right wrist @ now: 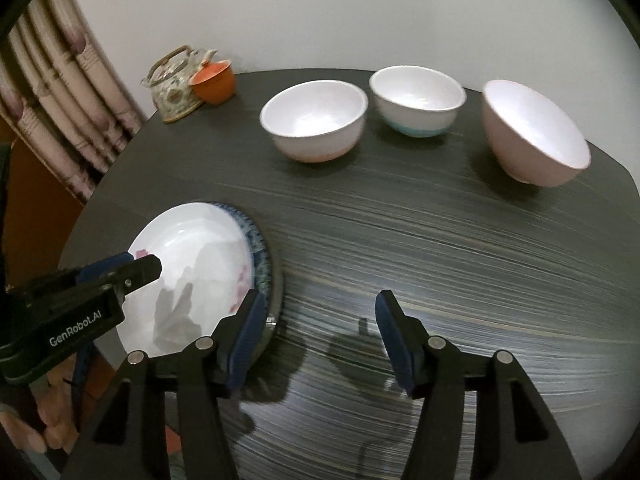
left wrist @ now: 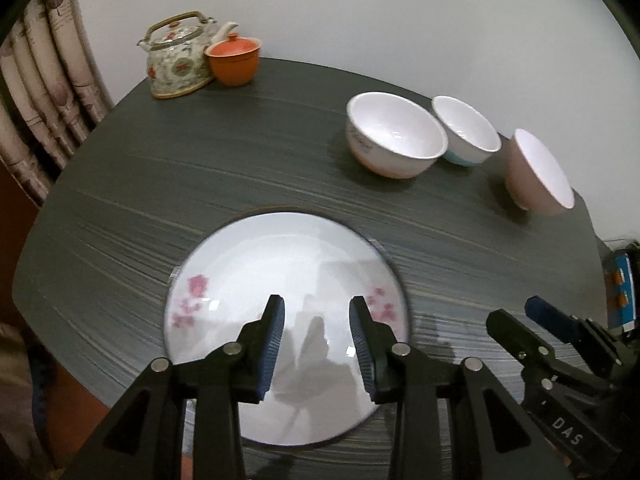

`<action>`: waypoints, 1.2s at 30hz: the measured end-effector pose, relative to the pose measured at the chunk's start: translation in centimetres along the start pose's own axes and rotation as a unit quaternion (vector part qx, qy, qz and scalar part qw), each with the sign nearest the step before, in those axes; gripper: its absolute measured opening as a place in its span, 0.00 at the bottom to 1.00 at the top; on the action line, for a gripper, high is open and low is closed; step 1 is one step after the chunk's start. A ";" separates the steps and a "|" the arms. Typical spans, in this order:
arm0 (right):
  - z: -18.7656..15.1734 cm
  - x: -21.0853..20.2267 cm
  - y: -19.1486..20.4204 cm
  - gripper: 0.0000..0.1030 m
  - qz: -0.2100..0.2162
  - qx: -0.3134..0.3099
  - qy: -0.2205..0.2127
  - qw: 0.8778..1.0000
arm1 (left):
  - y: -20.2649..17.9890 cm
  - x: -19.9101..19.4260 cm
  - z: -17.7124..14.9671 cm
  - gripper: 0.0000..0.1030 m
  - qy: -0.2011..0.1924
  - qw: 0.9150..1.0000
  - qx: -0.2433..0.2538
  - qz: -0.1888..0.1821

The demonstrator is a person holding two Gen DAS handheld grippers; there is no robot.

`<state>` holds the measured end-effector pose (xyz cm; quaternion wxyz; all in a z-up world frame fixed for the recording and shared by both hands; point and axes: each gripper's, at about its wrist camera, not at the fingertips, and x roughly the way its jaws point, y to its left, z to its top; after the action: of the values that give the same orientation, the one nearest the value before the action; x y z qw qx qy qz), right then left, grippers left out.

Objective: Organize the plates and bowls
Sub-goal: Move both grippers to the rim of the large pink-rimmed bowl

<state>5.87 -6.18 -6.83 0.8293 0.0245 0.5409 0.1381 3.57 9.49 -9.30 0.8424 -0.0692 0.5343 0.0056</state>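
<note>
A white plate with pink flowers (left wrist: 280,256) lies at the near left of the dark table, stacked on a blue-patterned plate (right wrist: 261,248) whose rim peeks out on the right. My left gripper (left wrist: 317,308) hangs open just above the white plate, with nothing between its pads. To the plates' right, my right gripper (right wrist: 320,304) stands open over bare table, holding nothing. Three bowls stand in a row at the back right: a white one with a pinkish base (right wrist: 316,120), a white one with a teal base (right wrist: 418,96) and a pink one (right wrist: 532,136).
A patterned teapot (left wrist: 176,60) and an orange lidded cup (left wrist: 234,60) sit at the table's far left corner, by a curtain (left wrist: 52,92). The dark grey table (left wrist: 200,168) runs to a white wall behind. A hand holds the left gripper's handle at the lower left of the right wrist view.
</note>
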 end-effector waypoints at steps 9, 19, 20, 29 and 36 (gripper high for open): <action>-0.2 -1.6 -5.1 0.54 -0.018 0.048 -0.009 0.999 | -5.8 0.9 0.6 0.33 0.006 1.000 0.017 -0.025; -0.9 -2.3 -11.8 0.54 -0.038 0.105 -0.005 0.994 | -11.8 3.4 1.6 0.48 0.029 0.996 0.074 -0.028; -1.0 -2.3 -12.4 0.54 -0.037 0.111 -0.004 0.993 | -12.3 3.6 1.8 0.48 0.030 0.996 0.080 -0.028; -0.5 -2.5 -18.8 0.54 -0.056 0.155 -0.002 0.986 | -16.7 5.6 4.5 0.56 0.042 0.992 0.117 -0.039; 2.9 -3.3 -23.1 0.56 -0.066 0.167 -0.023 0.983 | -20.5 6.7 7.7 0.57 0.046 0.988 0.135 -0.064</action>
<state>11.96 -28.92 -7.12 0.8329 0.1304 0.5377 -0.0100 15.09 -10.32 -9.86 0.8173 0.0110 0.5628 -0.1232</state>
